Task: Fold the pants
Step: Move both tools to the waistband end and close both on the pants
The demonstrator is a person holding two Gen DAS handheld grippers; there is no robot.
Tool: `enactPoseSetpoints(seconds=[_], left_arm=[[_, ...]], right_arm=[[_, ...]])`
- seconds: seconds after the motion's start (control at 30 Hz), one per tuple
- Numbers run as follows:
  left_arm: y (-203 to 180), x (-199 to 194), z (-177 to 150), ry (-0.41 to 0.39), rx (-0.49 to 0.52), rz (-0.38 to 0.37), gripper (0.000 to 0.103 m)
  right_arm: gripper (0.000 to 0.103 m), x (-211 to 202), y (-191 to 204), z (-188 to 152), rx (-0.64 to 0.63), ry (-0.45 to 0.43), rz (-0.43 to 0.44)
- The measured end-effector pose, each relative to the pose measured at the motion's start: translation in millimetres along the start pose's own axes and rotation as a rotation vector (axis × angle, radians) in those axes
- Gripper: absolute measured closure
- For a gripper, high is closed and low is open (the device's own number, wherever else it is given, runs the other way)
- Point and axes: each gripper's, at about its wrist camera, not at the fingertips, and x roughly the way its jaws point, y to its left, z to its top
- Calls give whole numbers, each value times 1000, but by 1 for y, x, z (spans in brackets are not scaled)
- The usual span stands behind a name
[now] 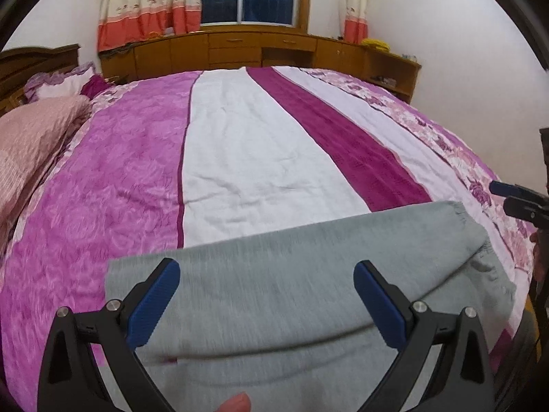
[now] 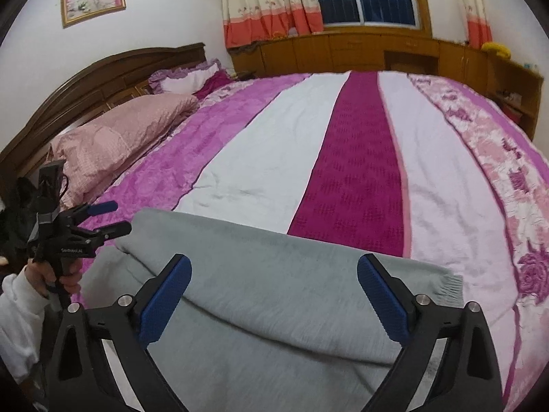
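Grey pants (image 1: 295, 240) lie folded over on the near part of the bed, one layer on top of another, with a ribbed hem at the right end (image 2: 449, 283). My left gripper (image 1: 267, 273) hovers open over the left half of the pants, nothing between its blue pads. My right gripper (image 2: 274, 264) is open too, over the right half, holding nothing. In the right wrist view the left gripper (image 2: 120, 216) shows at the pants' left end, held by a hand in a white sleeve. The right gripper (image 1: 499, 195) shows at the right edge of the left wrist view.
The bed cover (image 2: 346, 158) has pink, white and magenta stripes with a floral border on the right. Pillows (image 2: 120, 137) lie against a dark wooden headboard (image 2: 103, 68) on the left. A wooden cabinet (image 1: 240, 48) runs under the curtained window beyond the bed.
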Motion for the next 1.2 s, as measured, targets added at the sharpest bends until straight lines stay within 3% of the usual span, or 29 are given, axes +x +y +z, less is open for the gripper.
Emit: enactPoseSetpoints(seconds=[0.2,0.43,0.57,0.7,0.8,0.87,0.93,0.97,1.03,1.1,1.2], left_arm=[[-6,39,26,38,182,-5,0],[-26,97,40,99,379,-47,2],[-27,132,38,198,385,-203,10],[-22,158,27,250,437,-206,14],[-15,170,22,272,443,-203,14],[-13,176,23,289,403,-224,18],[-20,180,25,315,381,-257,51],[-26,179,26,319,393,-272,58],[-34,174,28,311,413,-286,90],[-34,168,31,319,384,-328,97],[-29,156,33,297,382,-345,100]], right_arm=[[11,40,-10,13,-119,85,71],[22,104,-7,30,-316,192,168],[26,147,-7,30,-369,303,210],[35,171,-9,20,-464,397,205],[37,179,-25,14,-451,443,200],[49,185,-32,7,-473,475,166],[60,188,-34,4,-480,482,180],[65,187,-35,5,-466,477,193],[87,182,-39,10,-438,460,197],[99,175,-42,11,-447,459,189],[103,159,-40,13,-472,429,175]])
